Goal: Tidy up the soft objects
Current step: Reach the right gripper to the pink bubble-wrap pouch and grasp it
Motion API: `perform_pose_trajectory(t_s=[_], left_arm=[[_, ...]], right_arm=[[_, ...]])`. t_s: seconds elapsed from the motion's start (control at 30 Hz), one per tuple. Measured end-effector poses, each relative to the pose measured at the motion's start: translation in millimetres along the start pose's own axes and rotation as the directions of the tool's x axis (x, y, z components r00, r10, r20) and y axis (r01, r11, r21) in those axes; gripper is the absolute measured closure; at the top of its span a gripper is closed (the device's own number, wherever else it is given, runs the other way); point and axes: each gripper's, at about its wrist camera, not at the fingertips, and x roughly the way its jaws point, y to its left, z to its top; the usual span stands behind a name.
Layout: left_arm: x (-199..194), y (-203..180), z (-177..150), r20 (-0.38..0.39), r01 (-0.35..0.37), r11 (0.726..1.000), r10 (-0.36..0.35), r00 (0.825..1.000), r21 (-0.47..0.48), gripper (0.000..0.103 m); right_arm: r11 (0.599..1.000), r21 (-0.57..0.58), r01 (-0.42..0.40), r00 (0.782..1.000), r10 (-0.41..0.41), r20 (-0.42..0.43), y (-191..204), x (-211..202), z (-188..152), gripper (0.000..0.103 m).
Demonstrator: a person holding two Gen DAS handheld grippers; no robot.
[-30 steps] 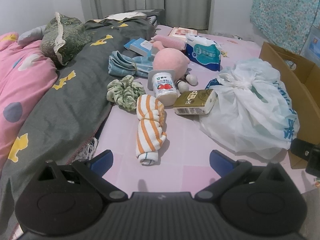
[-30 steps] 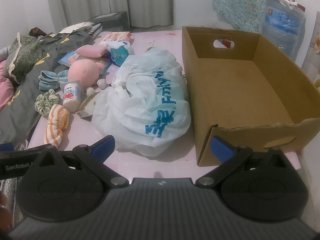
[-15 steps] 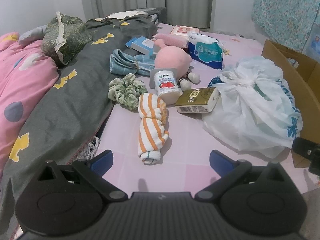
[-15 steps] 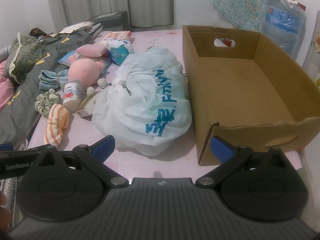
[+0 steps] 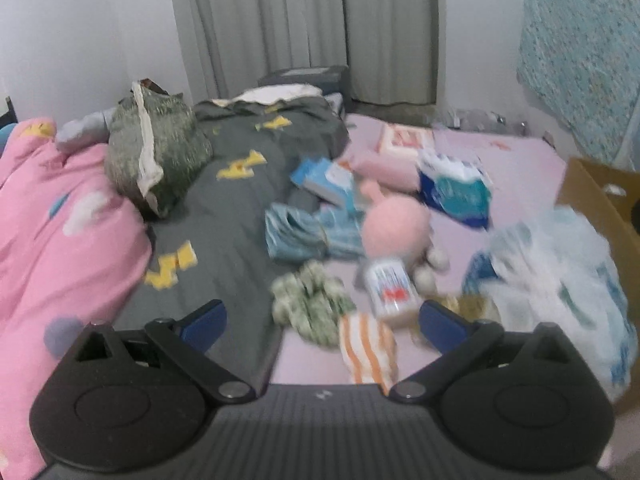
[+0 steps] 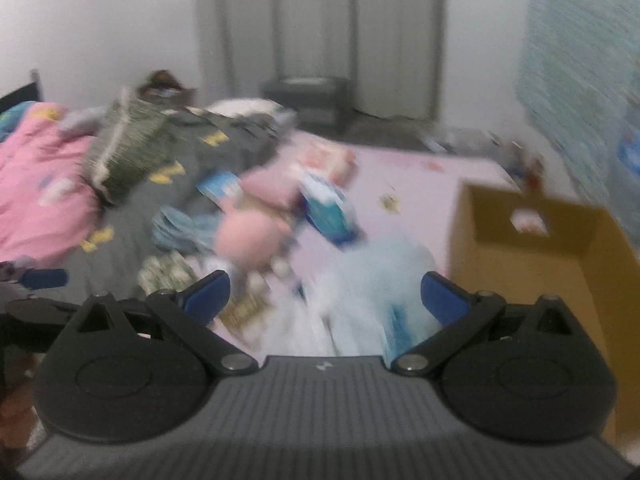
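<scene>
Both views are blurred by motion. On the pink bed sheet lie an orange-striped rolled cloth [image 5: 368, 354], a green scrunchie [image 5: 312, 308], a blue folded cloth [image 5: 304, 236] and a pink plush toy [image 5: 396, 226]. My left gripper [image 5: 322, 322] is open, just short of the scrunchie and the striped cloth, holding nothing. My right gripper [image 6: 324, 294] is open above the white plastic bag [image 6: 360, 304], with the pink plush toy [image 6: 248, 240] ahead on the left. An empty cardboard box [image 6: 532, 248] stands at the right.
A small white bottle [image 5: 390, 288], a gold carton [image 5: 476, 306] and a blue tissue pack [image 5: 456, 188] lie among the soft things. A grey quilt [image 5: 224, 208], a pink quilt [image 5: 52, 240] and a green pillow [image 5: 156, 160] fill the left.
Both grippers have moved forward and tilted up, so the objects sit lower in each view and the far wall shows. Nothing has been picked up.
</scene>
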Motion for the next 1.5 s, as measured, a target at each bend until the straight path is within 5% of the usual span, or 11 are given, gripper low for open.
perform_pose_trajectory(t_s=[0.2, 0.37, 0.6, 0.77, 0.9, 1.03, 1.13, 1.33, 1.43, 1.5], left_arm=[[35.6, 5.6, 43.6, -0.003, 0.051, 0.999, -0.051, 0.999, 0.002, 0.0], [72.4, -2.0, 74.4, -0.003, 0.101, 0.995, -0.101, 0.995, 0.017, 0.0], [130.5, -12.9, 114.9, 0.004, 0.192, 0.981, -0.192, 0.981, -0.013, 0.008], [184.9, -19.3, 137.9, -0.057, 0.261, 0.963, -0.264, 0.963, -0.065, 0.03], [223.7, -12.1, 156.3, -0.096, 0.247, 0.961, -0.26, 0.961, -0.122, 0.041], [254.9, -12.4, 174.7, -0.139, 0.245, 0.962, -0.261, 0.955, -0.12, 0.047], [265.6, -17.4, 177.9, -0.186, 0.229, 0.968, -0.244, 0.952, -0.099, 0.061], [251.0, -14.8, 161.9, -0.213, 0.334, 0.927, -0.366, 0.906, -0.173, 0.061], [261.1, -24.1, 156.6, -0.275, 0.376, 0.906, -0.418, 0.866, -0.194, 0.061], [270.2, -31.5, 155.5, -0.3, 0.372, 0.908, -0.416, 0.859, -0.193, 0.061]], right_arm=[[0.986, -0.131, -0.098, 0.995, 0.095, -0.029, -10.0, 50.9, 59.9, 0.001], [0.98, -0.032, -0.199, 0.977, 0.196, -0.083, -41.5, 111.7, 101.9, 0.001], [0.925, 0.155, -0.348, 0.917, 0.37, -0.149, -67.6, 218.8, 153.5, 0.007], [0.878, 0.188, -0.44, 0.854, 0.474, -0.215, -64.2, 309.5, 182.6, 0.026], [0.857, 0.297, -0.42, 0.802, 0.504, -0.32, -60.3, 379.1, 185.1, 0.041], [0.792, 0.449, -0.414, 0.736, 0.581, -0.347, -62.4, 418.0, 174.7, 0.054], [0.818, 0.404, -0.409, 0.751, 0.553, -0.36, -55.4, 428.3, 174.8, 0.056], [0.828, 0.376, -0.416, 0.721, 0.552, -0.418, -43.8, 466.0, 183.2, 0.055], [0.829, 0.381, -0.41, 0.71, 0.552, -0.436, -43.5, 477.3, 181.4, 0.054], [0.829, 0.39, -0.399, 0.702, 0.551, -0.451, -45.6, 483.1, 176.5, 0.054]])
